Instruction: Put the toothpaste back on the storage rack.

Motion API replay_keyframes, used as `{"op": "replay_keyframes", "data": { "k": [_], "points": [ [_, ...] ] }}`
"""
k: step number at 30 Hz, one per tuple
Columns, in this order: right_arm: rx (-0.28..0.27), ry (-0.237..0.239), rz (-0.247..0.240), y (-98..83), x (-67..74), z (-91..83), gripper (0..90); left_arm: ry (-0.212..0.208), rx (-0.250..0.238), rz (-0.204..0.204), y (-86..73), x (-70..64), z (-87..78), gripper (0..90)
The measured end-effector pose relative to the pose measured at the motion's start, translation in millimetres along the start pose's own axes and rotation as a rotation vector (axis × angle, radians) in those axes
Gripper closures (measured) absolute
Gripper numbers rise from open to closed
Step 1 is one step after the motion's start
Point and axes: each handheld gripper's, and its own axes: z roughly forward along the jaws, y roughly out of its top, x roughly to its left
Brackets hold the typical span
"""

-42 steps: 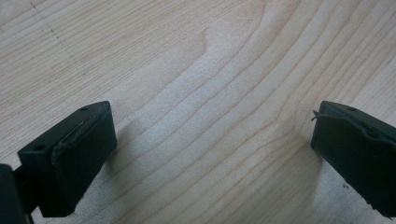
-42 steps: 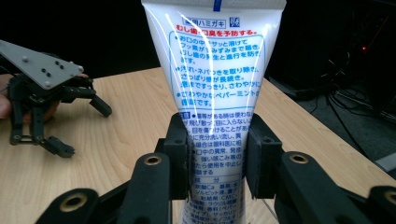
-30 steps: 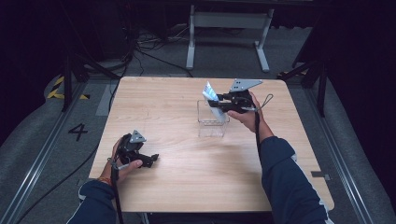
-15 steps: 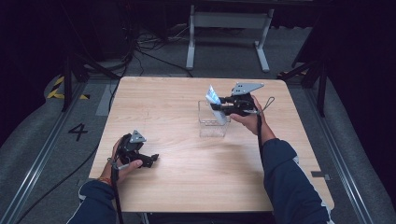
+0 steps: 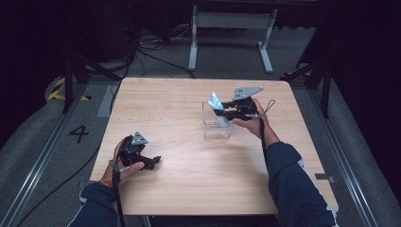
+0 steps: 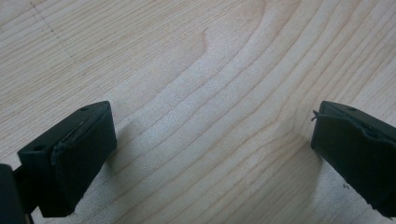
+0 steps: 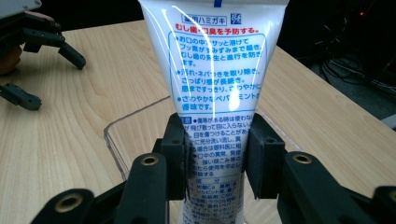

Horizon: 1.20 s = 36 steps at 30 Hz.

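A white toothpaste tube (image 7: 215,60) with blue and red print stands upright between the pads of my right gripper (image 7: 217,149), which is shut on its lower part. In the high view the tube (image 5: 215,100) is tilted above the back edge of a clear plastic box (image 5: 217,128), with the right gripper (image 5: 219,110) coming in from the right. The box's rim (image 7: 112,140) lies just below the tube. My left gripper (image 5: 150,163) rests on the table near the front left, open, with bare wood between its jaws (image 6: 205,154).
The light wooden table (image 5: 179,109) has free room in the middle and at the back left. The left hand and its gripper (image 7: 49,77) appear far off in the right gripper view. Cables and a metal stand are on the floor beyond the table.
The right gripper with the tube has shifted slightly lower over the box. The left gripper has stayed where it was.
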Motion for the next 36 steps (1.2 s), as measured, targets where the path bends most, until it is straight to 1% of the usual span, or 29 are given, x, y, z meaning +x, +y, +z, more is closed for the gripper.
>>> {"op": "replay_keyframes", "data": {
  "k": [9, 11, 16, 23, 26, 28, 33, 36],
  "points": [
    [0.053, -0.003, -0.005, -4.2, 1.7, 5.4, 64.7, 0.001, -0.001, 0.003, 0.1, 0.2, 0.1, 0.5],
    [0.074, -0.013, -0.014, -5.1, 2.6, 7.0, 64.6, 0.001, -0.001, 0.002, 0.1, 0.2, 0.1, 0.5],
    [0.082, -0.021, -0.013, -6.6, 3.6, 6.9, 64.4, 0.001, -0.002, 0.002, 0.1, 0.2, 0.1, 0.5],
    [0.137, -0.029, -0.026, -8.3, 5.3, 10.0, 63.5, 0.001, -0.002, 0.002, 0.1, 0.2, 0.1, 0.5],
    [0.165, -0.031, -0.023, -9.8, 5.4, 11.9, 62.2, 0.001, -0.002, 0.002, 0.0, 0.1, 0.1, 0.6],
    [0.156, -0.026, -0.012, -10.6, 4.3, 11.2, 61.4, 0.001, -0.001, 0.002, 0.0, 0.1, 0.1, 0.5],
    [0.158, -0.023, 0.006, -11.3, 2.7, 9.4, 60.7, 0.001, -0.001, 0.003, 0.1, 0.2, 0.1, 0.5],
    [0.155, -0.025, 0.016, -11.3, 2.9, 9.4, 57.6, 0.001, -0.002, 0.002, 0.1, 0.2, 0.1, 0.5]
  ]
}}
